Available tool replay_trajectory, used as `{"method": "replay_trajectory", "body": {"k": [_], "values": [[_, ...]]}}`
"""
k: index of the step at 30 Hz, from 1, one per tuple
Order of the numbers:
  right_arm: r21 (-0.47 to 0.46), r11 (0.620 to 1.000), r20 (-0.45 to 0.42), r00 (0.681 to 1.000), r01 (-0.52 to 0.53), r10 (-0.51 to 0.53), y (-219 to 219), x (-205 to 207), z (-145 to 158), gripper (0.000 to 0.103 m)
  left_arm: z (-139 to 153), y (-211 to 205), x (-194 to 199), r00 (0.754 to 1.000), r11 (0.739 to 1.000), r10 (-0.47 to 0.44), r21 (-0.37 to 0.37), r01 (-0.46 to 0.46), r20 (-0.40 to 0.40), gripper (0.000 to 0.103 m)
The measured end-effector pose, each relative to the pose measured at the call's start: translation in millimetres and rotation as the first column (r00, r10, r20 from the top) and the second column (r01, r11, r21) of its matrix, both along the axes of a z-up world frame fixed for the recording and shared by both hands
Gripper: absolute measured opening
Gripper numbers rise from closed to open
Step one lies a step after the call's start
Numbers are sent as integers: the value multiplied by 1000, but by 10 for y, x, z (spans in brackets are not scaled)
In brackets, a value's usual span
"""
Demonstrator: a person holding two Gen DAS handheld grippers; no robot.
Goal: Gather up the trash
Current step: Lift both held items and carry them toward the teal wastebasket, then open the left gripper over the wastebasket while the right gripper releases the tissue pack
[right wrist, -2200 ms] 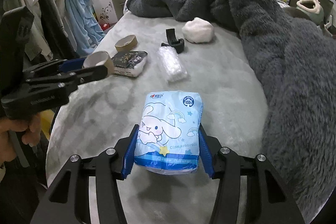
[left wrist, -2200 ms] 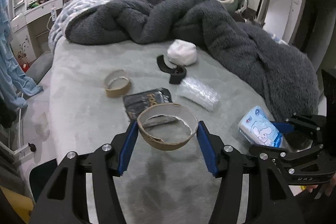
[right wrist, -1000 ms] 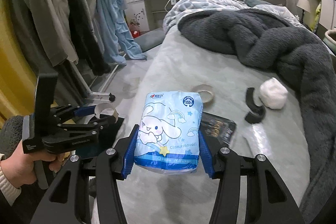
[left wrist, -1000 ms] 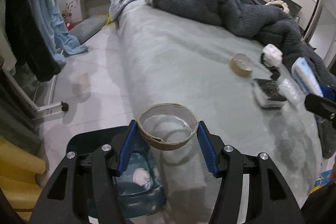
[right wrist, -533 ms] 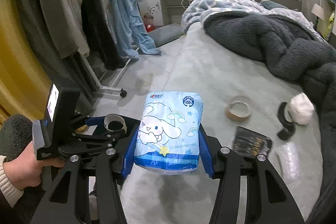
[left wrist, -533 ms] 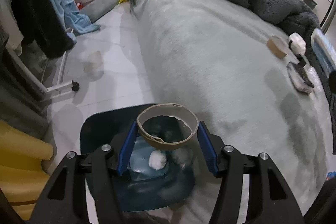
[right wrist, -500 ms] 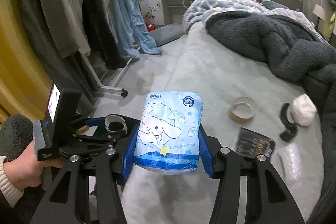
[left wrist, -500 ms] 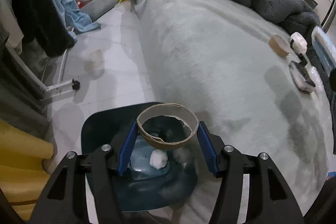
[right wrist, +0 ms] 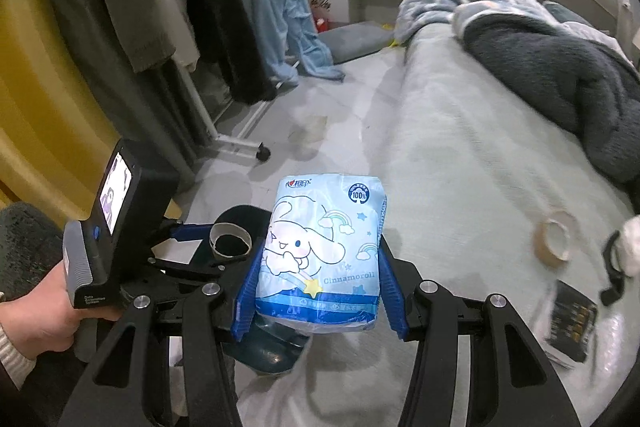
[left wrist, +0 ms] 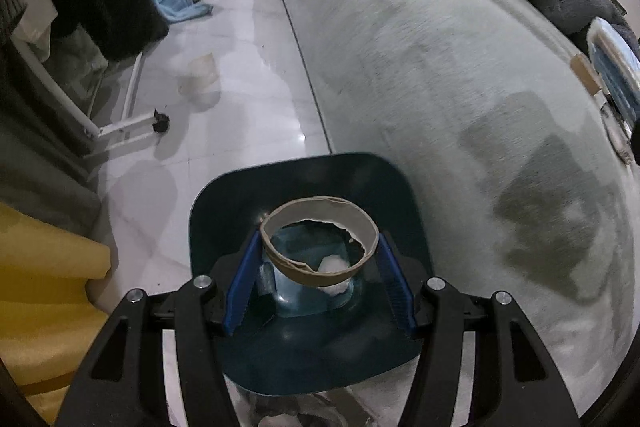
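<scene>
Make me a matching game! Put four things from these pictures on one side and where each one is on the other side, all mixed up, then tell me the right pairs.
Things:
1. cardboard ring
2. tissue pack
3. tape roll
4. white wad

Places:
A. lying on the bed
B. inside the blue bin
C. squeezed in the left claw, above the bin
D. squeezed in the right claw

Pairs: 1-C, 2-D, 3-A, 4-B

Cardboard ring (left wrist: 320, 241) matt; tissue pack (right wrist: 322, 253) glossy plastic; bin (left wrist: 304, 339) glossy; floor (left wrist: 224, 99) shiny.
</scene>
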State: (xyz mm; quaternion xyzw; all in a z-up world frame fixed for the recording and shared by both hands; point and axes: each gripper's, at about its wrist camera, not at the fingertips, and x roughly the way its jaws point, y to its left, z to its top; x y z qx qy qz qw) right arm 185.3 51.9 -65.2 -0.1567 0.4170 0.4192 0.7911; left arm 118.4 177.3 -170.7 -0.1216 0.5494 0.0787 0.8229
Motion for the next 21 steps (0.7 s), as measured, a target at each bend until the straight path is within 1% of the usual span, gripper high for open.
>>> {"method": "replay_trajectory", "body": {"k": [2, 7, 12, 15, 16, 20, 21], "values": [[-15, 1000, -7, 1000, -17, 17, 133, -9, -68, 53, -68, 62, -30, 1000, 1000, -2, -2, 2, -24, 61], [-47, 996, -22, 997, -75, 74, 453, -98, -206, 53, -255, 234, -116, 997, 999, 3, -41, -6, -78, 61], [-85, 988, -40, 991, -132, 129, 728, -204, -381, 53, -425, 395, -224, 993, 996, 8, -82, -18, -118, 61], [-113, 982, -53, 988, -151, 146, 847, -236, -516, 53, -468, 453, -277, 992, 995, 5, -94, -17, -129, 62], [-123, 980, -58, 987, -155, 149, 870, -236, -567, 53, -471, 468, -291, 992, 995, 5, -99, -18, -130, 63], [-167, 971, -87, 984, -170, 157, 924, -253, -803, 53, -467, 553, -324, 993, 992, 13, -120, -27, -121, 75], [-177, 969, -92, 983, -173, 159, 943, -256, -853, 53, -451, 568, -333, 993, 991, 13, -128, -28, -114, 76]]}}
